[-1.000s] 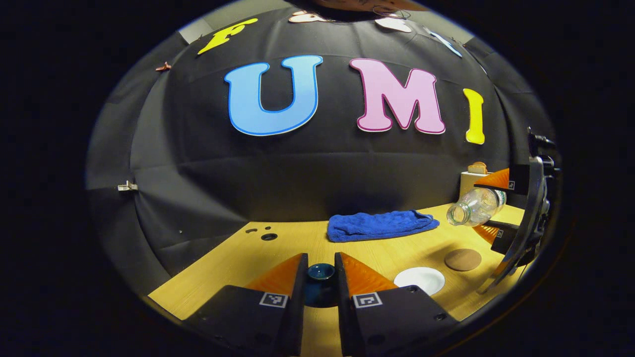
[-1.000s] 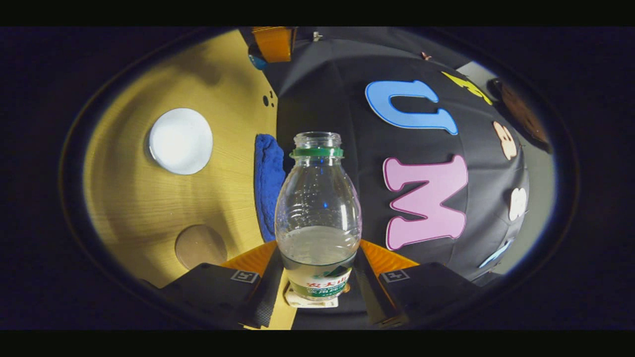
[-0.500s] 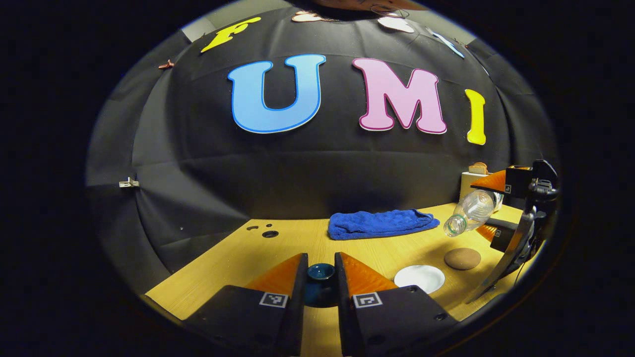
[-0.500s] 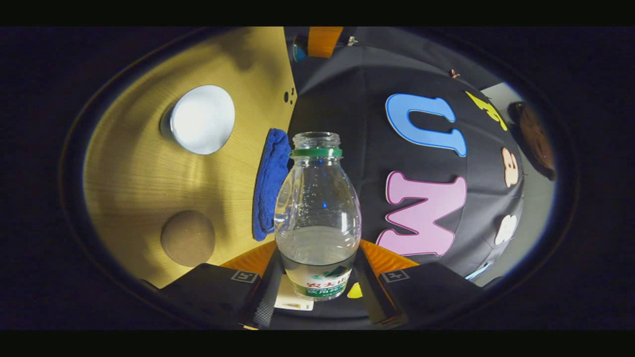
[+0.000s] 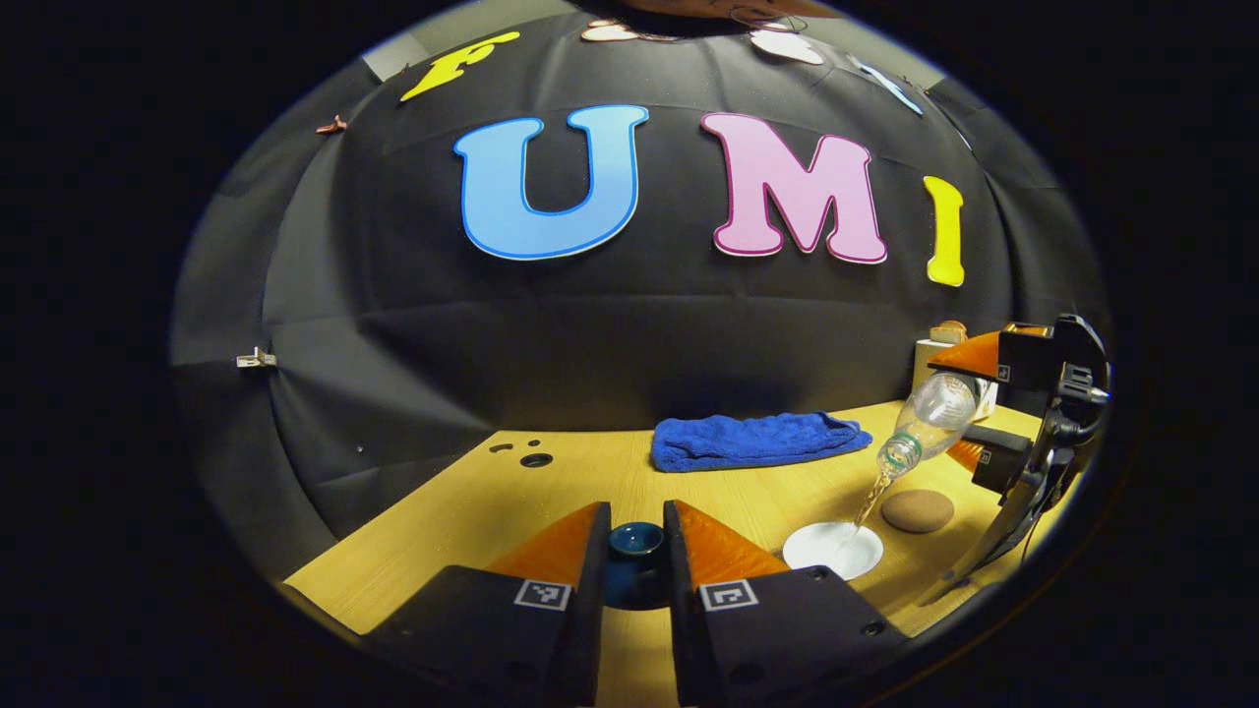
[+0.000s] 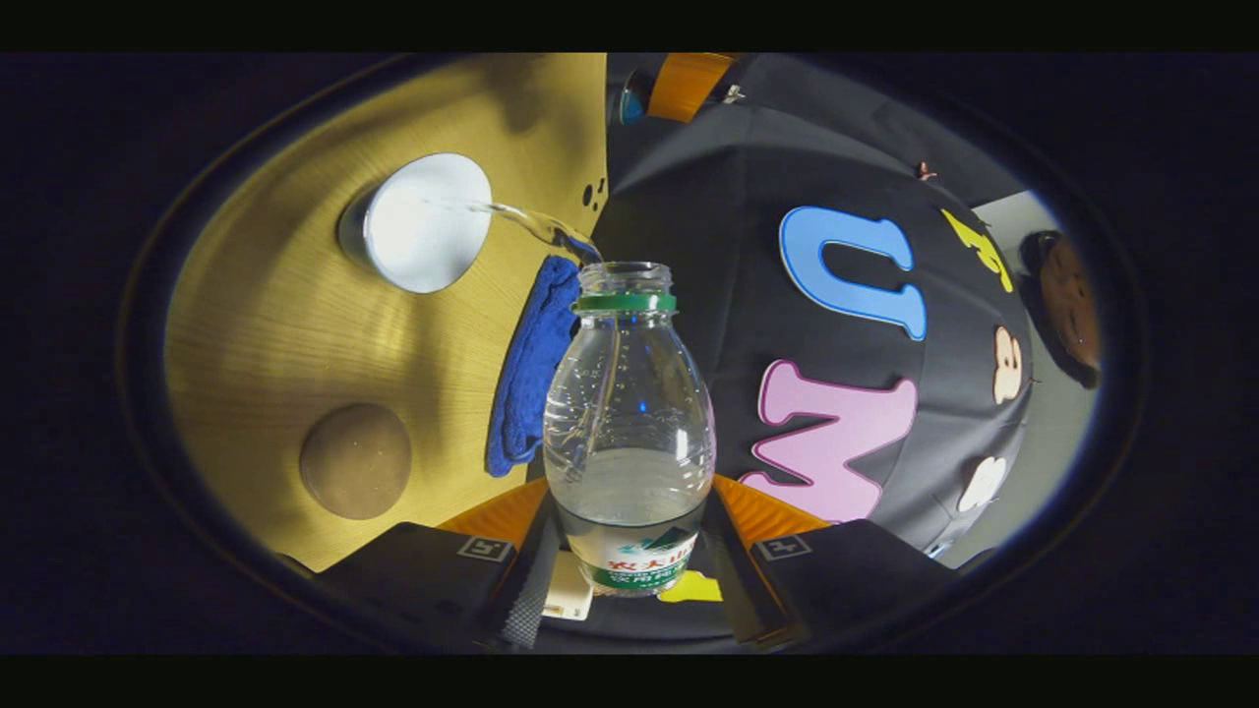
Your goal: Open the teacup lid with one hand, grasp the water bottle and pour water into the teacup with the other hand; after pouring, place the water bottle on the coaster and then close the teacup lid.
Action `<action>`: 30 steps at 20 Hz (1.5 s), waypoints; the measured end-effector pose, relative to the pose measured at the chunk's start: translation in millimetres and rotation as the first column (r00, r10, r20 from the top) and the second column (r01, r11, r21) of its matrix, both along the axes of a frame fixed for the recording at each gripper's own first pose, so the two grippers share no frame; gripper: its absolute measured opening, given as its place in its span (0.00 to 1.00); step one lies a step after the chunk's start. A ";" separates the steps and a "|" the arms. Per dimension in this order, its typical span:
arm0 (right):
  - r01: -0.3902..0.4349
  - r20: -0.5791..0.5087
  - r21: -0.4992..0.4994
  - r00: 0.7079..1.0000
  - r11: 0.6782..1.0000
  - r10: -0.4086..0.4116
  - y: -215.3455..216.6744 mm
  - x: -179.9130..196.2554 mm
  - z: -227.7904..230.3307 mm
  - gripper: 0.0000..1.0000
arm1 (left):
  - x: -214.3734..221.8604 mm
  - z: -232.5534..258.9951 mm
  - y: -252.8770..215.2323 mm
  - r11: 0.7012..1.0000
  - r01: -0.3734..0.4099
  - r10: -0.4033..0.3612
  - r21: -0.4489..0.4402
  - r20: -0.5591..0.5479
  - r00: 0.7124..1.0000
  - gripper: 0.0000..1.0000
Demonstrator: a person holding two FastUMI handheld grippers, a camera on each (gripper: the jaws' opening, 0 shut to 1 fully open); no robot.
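My left gripper [image 5: 636,513] is shut on a dark blue teacup lid [image 5: 636,553], held low over the wooden table [image 5: 462,536]. To its right stands the white teacup [image 5: 832,551], uncovered. My right gripper [image 6: 629,503] is shut on a clear water bottle [image 6: 629,423] with a green neck ring. The bottle [image 5: 929,415] is tipped neck-down to the left above the teacup [image 6: 425,224]. A thin stream of water [image 5: 868,500] runs from its mouth into the cup. A round brown coaster [image 5: 917,511] lies just right of the cup; the coaster [image 6: 355,460] is bare.
A folded blue towel [image 5: 757,441] lies at the back of the table by the black cloth wall. A white box [image 5: 928,359] with something brown on top stands at the back right. Small holes [image 5: 534,459] mark the table's back left.
The bottle has tipped further neck-down and moved over the teacup, and water now flows into the cup. The left gripper holds the lid still.
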State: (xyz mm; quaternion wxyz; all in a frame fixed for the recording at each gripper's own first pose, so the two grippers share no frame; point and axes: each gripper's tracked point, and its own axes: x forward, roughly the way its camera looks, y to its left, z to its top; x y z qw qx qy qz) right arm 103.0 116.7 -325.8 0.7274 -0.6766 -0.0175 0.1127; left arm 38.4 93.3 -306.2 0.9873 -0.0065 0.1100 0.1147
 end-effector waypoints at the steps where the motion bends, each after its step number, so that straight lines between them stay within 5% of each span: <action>1: -0.001 0.004 -0.003 1.000 1.000 0.001 1.1 0.9 1.0 0.74 | 0.1 -1.3 -0.1 1.000 0.000 0.000 -0.002 0.000 1.000 0.33; 30: -0.144 0.140 -0.176 0.976 0.974 0.169 5.5 21.4 12.1 0.74 | -1.2 -3.7 -3.2 1.000 0.002 -0.002 -0.021 -0.004 1.000 0.33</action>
